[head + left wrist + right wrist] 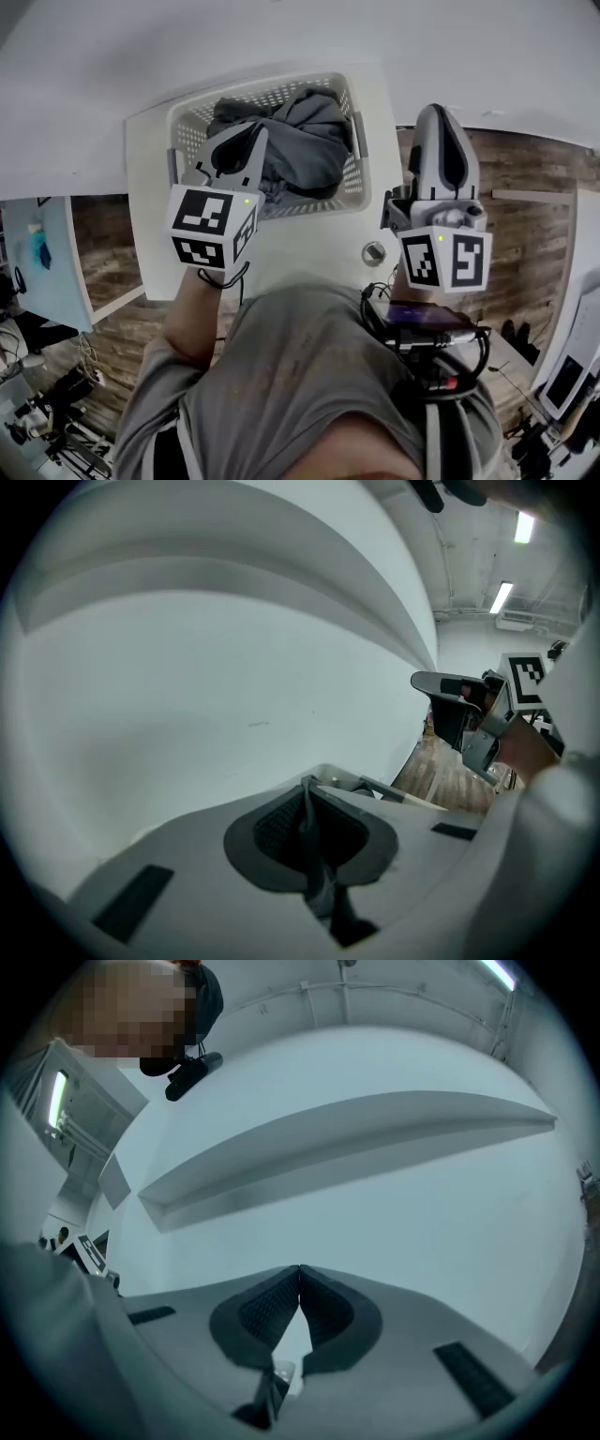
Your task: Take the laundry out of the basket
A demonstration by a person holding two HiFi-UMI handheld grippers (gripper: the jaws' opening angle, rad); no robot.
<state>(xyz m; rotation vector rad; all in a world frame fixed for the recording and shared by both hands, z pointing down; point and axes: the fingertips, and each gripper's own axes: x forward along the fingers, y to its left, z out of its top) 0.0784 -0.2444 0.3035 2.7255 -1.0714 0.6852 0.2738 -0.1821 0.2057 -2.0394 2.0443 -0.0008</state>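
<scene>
The dark grey laundry [314,127] lay heaped along the white basket's [356,183] long axis, running across the counter [309,248]. The left claw [248,145] was clamped on a thin fold of it and hid the basket's left end. The right claw [441,114] was pressed together and empty beside the basket. A small round object [374,251] could not be identified.

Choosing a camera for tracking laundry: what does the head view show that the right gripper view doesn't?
Only the head view: the white plastic lattice basket, the dark grey clothes in it, the white table. Only the right gripper view: a ceiling strip light and a white wall ledge. Both: the right gripper, jaws together, and the person.
</scene>
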